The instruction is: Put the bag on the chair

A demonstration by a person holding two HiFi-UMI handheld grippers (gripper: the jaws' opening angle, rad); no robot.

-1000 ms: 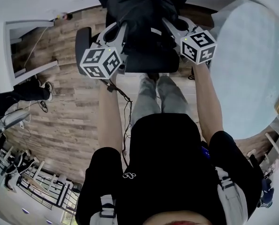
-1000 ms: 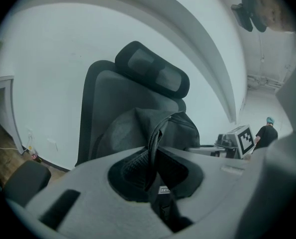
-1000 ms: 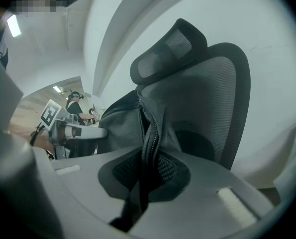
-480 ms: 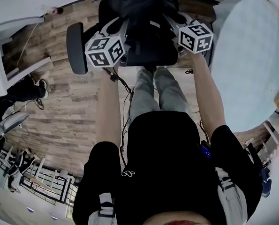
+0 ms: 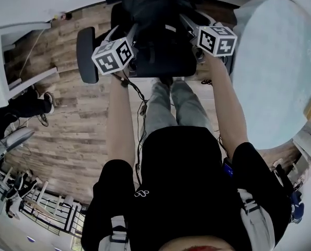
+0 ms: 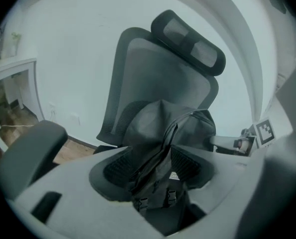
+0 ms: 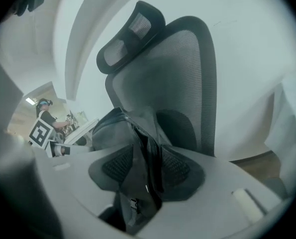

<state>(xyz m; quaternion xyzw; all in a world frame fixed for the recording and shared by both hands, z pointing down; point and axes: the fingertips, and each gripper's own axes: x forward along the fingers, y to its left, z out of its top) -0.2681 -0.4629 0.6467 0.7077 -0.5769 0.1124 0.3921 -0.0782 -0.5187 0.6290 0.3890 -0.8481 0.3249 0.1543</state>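
Note:
The black bag (image 5: 155, 9) rests on the black office chair (image 5: 160, 61), leaning against its mesh backrest (image 6: 152, 68). My left gripper (image 5: 128, 34) is at the bag's left side and my right gripper (image 5: 189, 24) at its right. In the left gripper view the jaws (image 6: 152, 168) are opening, with a fold of the bag (image 6: 162, 128) still standing between the pads. In the right gripper view the jaws (image 7: 147, 171) are opening too, and the bag's zipped edge (image 7: 123, 128) lies loosely between them.
The chair's armrest (image 5: 86, 54) sticks out to the left of my left gripper. A large round pale table (image 5: 280, 61) fills the right side. Wooden floor (image 5: 82, 124) lies to the left, and a white shelf unit (image 5: 19, 46) stands at the far left.
Both grippers moved slightly forward over the seat with the bag. The marker cubes have tilted, and the bag now sits against the backrest.

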